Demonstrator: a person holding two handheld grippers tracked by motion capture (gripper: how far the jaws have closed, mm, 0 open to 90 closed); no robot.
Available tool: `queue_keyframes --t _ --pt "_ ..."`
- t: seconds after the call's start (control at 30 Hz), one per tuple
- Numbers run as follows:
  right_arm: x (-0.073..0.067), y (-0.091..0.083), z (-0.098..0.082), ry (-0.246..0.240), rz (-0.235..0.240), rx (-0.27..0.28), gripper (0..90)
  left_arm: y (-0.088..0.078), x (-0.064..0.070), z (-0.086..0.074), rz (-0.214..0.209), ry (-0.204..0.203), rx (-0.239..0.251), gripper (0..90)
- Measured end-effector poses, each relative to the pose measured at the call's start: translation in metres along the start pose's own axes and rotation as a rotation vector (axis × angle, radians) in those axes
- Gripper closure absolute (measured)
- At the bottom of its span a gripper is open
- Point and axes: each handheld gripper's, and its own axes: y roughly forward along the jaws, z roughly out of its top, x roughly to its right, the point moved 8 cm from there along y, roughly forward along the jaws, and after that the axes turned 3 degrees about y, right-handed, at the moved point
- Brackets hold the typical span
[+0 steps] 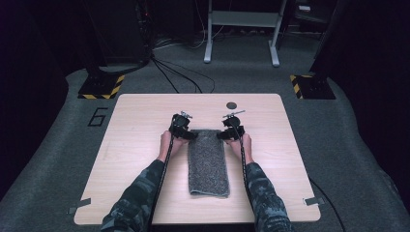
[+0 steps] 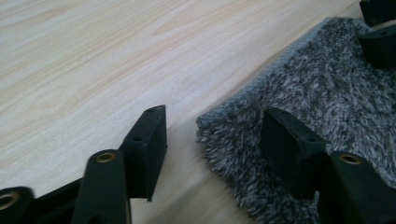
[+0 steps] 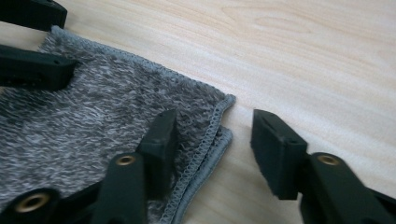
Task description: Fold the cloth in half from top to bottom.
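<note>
Left tongs [image 1: 189,135] sit at the far left corner of the towel [image 1: 208,162], jaws spread: in the left gripper view one black, blocky jaw rests on bare wood and the other on the fluffy pile, with the corner [image 2: 205,122] between them, not pinched. That towel is a grey, shaggy, folded rectangle lying lengthwise in the middle of the worktop [image 1: 135,145], a pale wood-grain board with rounded corners. Right tongs [image 1: 225,136] stand at the far right corner likewise, jaws apart; the right gripper view shows one jaw on the pile, the other on the wood, and the stitched hem of two stacked layers [image 3: 212,140] between them. Camouflage sleeves [image 1: 138,198] are cut off at the bottom edge. A small dark round disc [image 1: 231,105] lies beyond the towel.
</note>
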Motion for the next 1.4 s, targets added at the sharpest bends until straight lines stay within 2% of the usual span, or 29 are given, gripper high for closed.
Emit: queue_keyframes --t 0.1,0.33,0.5,0.57,0.7,0.83,1.07,1.23,1.27,1.33,1.37,1.4 --pt "0.001 0.000 0.000 -0.036 -0.029 0.007 63.2 0.000 0.004 0.001 0.000 0.015 0.010 49.3" --pt "0.000 0.000 -0.001 -0.033 -0.019 0.008 79.2 0.001 0.011 0.003 -0.020 0.034 0.015 66.6" --pt "-0.002 0.001 -0.001 -0.057 -0.006 0.008 83.4 0.001 0.015 0.003 -0.049 0.015 0.021 78.1" --pt "-0.002 0.001 -0.001 -0.048 -0.002 0.004 84.3 0.002 0.015 0.003 -0.052 0.014 0.021 81.4" --pt "-0.003 0.000 -0.002 -0.036 -0.006 0.019 85.3 0.001 0.016 0.003 -0.047 0.021 0.019 83.4" --pt "-0.008 -0.001 -0.003 -0.085 -0.062 0.039 85.8 -0.003 0.015 0.003 -0.045 0.029 0.024 83.8" --pt "-0.012 -0.015 0.003 -0.082 -0.032 0.111 85.8 -0.017 0.013 0.009 -0.036 0.044 0.071 83.9" --pt "-0.016 -0.030 0.013 -0.105 -0.032 0.164 85.7 -0.029 0.011 0.020 -0.012 0.053 0.123 83.9" --pt "-0.017 -0.033 0.016 -0.107 -0.026 0.176 85.7 -0.032 0.010 0.021 -0.009 0.066 0.120 83.8" --pt "-0.019 -0.039 0.020 -0.129 -0.025 0.193 85.7 -0.036 0.009 0.025 0.001 0.062 0.141 83.8" --pt "-0.021 -0.041 0.022 -0.112 -0.023 0.201 85.7 -0.039 0.008 0.026 0.004 0.067 0.143 83.8" --pt "-0.021 -0.043 0.023 -0.142 -0.021 0.206 85.7 -0.041 0.006 0.027 0.003 0.070 0.142 83.9"
